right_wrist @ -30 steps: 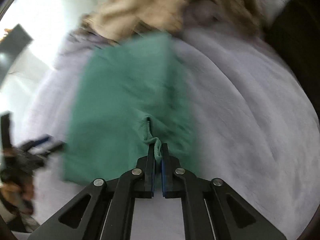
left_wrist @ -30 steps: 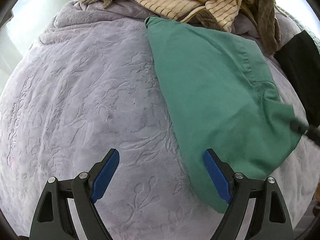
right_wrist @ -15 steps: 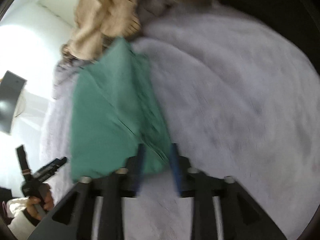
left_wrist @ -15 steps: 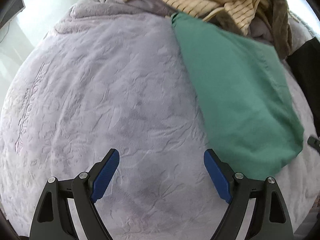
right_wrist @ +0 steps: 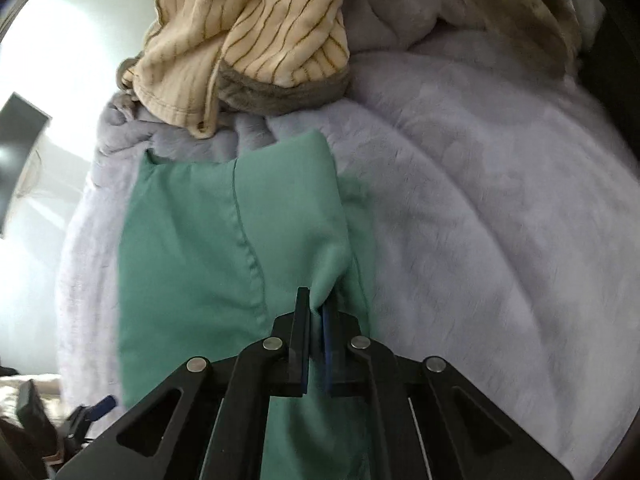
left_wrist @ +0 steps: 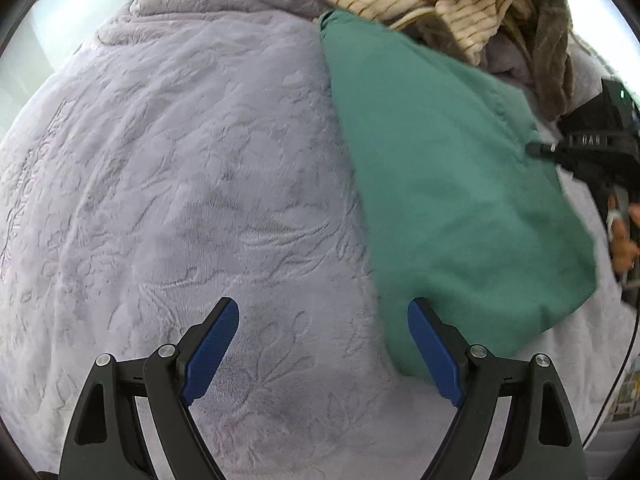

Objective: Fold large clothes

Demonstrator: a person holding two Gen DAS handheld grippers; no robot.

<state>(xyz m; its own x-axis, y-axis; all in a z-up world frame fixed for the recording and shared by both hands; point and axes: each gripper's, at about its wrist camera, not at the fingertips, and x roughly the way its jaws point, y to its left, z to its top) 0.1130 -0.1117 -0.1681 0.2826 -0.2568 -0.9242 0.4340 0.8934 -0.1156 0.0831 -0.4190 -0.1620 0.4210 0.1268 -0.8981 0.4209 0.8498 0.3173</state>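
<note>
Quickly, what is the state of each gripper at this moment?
Left gripper: open, holding nothing, above the lilac blanket.
Right gripper: closed on a fold of the green garment.

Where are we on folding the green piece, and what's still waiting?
Done: the green garment lies in a narrow, doubled-looking strip on the lavender blanket. In hand: the right gripper pinches a fold of it; the left gripper is open and empty. Left: finishing this fold, then the striped pile.
</note>
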